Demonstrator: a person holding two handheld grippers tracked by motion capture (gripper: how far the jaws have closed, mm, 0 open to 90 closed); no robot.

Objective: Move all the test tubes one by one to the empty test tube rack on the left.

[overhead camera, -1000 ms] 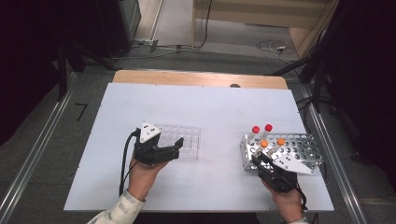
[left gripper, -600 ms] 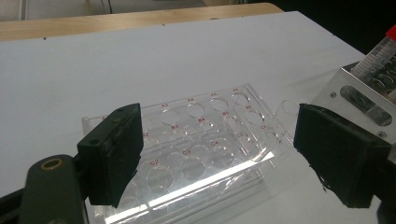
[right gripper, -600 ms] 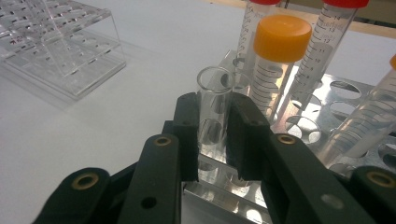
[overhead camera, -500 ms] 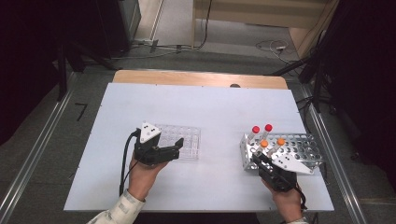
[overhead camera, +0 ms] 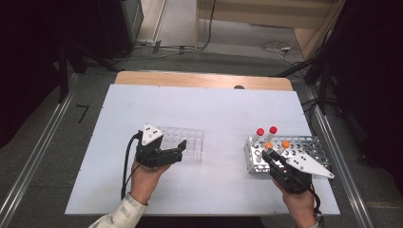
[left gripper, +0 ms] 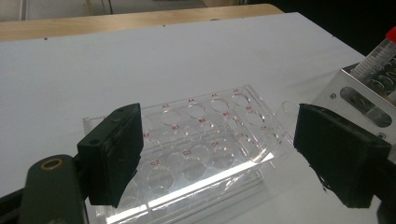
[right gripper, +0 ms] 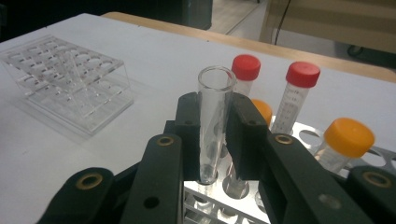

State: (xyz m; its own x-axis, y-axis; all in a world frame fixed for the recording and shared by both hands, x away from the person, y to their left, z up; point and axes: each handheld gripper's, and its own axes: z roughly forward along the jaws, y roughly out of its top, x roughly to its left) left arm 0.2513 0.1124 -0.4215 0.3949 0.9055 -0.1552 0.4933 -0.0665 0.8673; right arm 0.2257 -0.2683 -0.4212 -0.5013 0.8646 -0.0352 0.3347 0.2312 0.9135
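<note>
My right gripper (right gripper: 214, 135) is shut on a clear, uncapped glass tube (right gripper: 215, 88) that stands upright, its lower end down in the metal tube rack (right gripper: 380, 156). Behind it stand two red-capped tubes (right gripper: 246, 70) (right gripper: 301, 79) and two orange-capped tubes (right gripper: 348, 137) (right gripper: 262, 109). In the high view this gripper (overhead camera: 269, 156) is at the near left corner of the metal rack (overhead camera: 306, 142). My left gripper (left gripper: 224, 140) is open, its jaws on either side of the near end of a clear plastic rack (left gripper: 201, 140). What looks like a clear tube (left gripper: 286, 112) leans in that rack.
The white table (overhead camera: 209, 109) has open room behind and between the two racks. The clear rack (overhead camera: 187, 142) lies left of centre, with my left gripper (overhead camera: 179, 151) at its near left end. A wooden strip (overhead camera: 199, 80) runs along the far edge.
</note>
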